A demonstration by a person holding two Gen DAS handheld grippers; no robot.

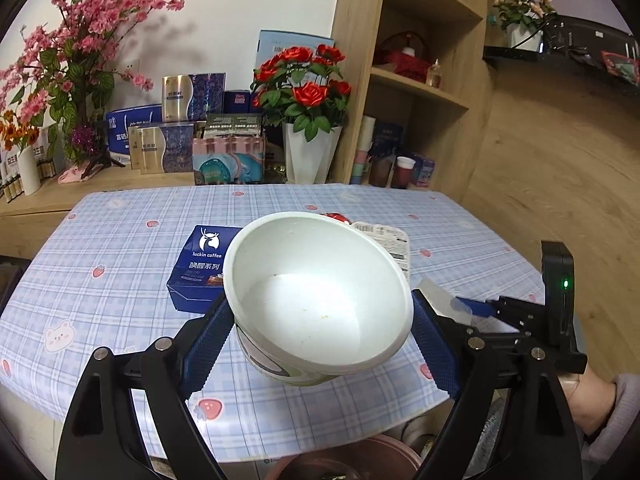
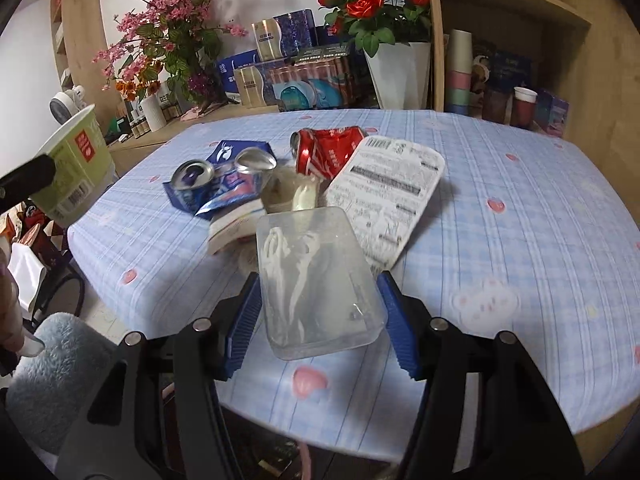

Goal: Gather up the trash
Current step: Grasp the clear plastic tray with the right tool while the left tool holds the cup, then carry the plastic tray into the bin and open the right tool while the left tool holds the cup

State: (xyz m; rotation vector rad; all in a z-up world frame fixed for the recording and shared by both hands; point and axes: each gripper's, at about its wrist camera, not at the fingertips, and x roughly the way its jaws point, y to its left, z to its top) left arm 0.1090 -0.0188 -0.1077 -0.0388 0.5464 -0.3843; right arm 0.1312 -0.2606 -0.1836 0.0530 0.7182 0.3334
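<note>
In the left wrist view, our left gripper (image 1: 320,332) has its jaws spread wide around a white paper bowl (image 1: 320,296), the blue pads pressing its flanks, so the wide opening is a grip and not an empty hand. The bowl is lifted clear of the checked tablecloth (image 1: 120,300) and tilted with its mouth toward the camera; it looks empty apart from a few specks, so we judge tipping it costs nothing. It hangs near the table's front edge, above a brownish bin (image 1: 348,460) that shows below, which would suit dropping it there. Behind the bowl lies a blue box (image 1: 200,272) printed "luckin coffee" with a deer emblem and Chinese characters. To the right, the right gripper (image 1: 480,308) comes in from the side.

In the right wrist view, our right gripper (image 2: 318,312) has its jaws partly closed on a clear plastic container (image 2: 316,280), both pads against its long sides; something white and crumpled shows through it. It too seems raised off the cloth. More trash waits on the table: a crushed red can (image 2: 324,152), a crushed blue can (image 2: 208,184), and a white tray lid (image 2: 388,192) with a barcode and small print too blurred to read. At the left edge the bowl's green outside shows a red label and a barcode.
</note>
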